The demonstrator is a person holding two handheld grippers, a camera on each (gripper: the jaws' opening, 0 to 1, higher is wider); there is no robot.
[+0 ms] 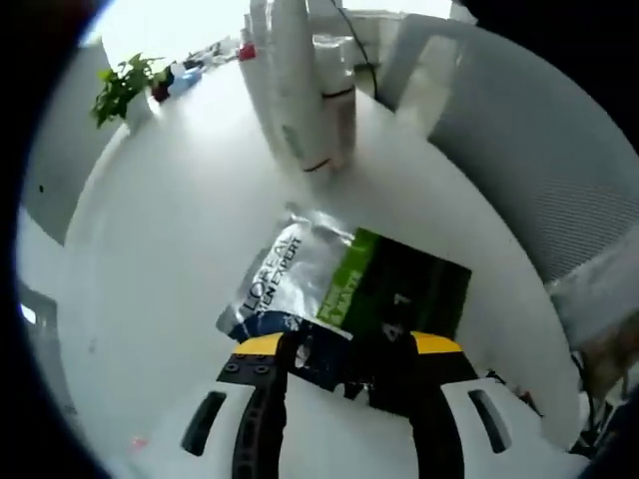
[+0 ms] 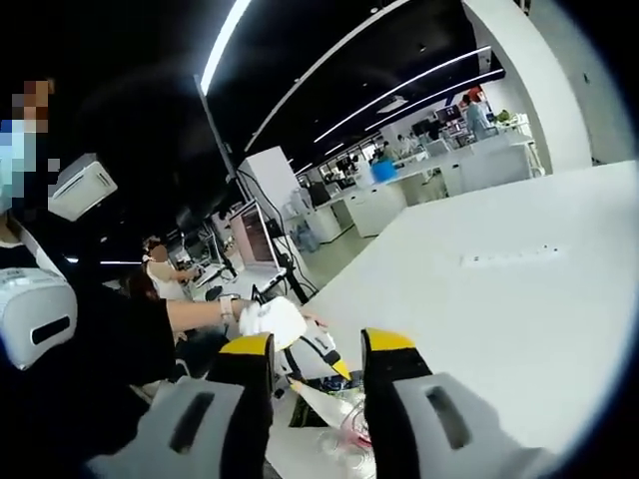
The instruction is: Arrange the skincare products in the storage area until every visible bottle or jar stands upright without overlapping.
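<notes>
A flat L'Oreal Men Expert pack (image 1: pixel 339 289), silver, green and black, lies on the white table (image 1: pixel 170 249). My left gripper (image 1: pixel 349 344) stands open over its near edge, a yellow-tipped jaw on each side of the black end. Beyond the pack, several tall white bottles (image 1: pixel 300 90) stand upright close together. My right gripper (image 2: pixel 319 341) points out across the table (image 2: pixel 499 299) with its jaws partly apart. Low between them sits a clear plastic thing with pink in it (image 2: pixel 344 424); whether the jaws touch it is unclear. A gloved hand (image 2: pixel 270 319) shows just beyond.
A potted plant (image 1: pixel 120 85) stands at the table's far corner. A grey mesh chair back (image 1: pixel 559 150) stands to the right of the table. Other desks and seated people (image 2: pixel 165 269) lie beyond the table's edge.
</notes>
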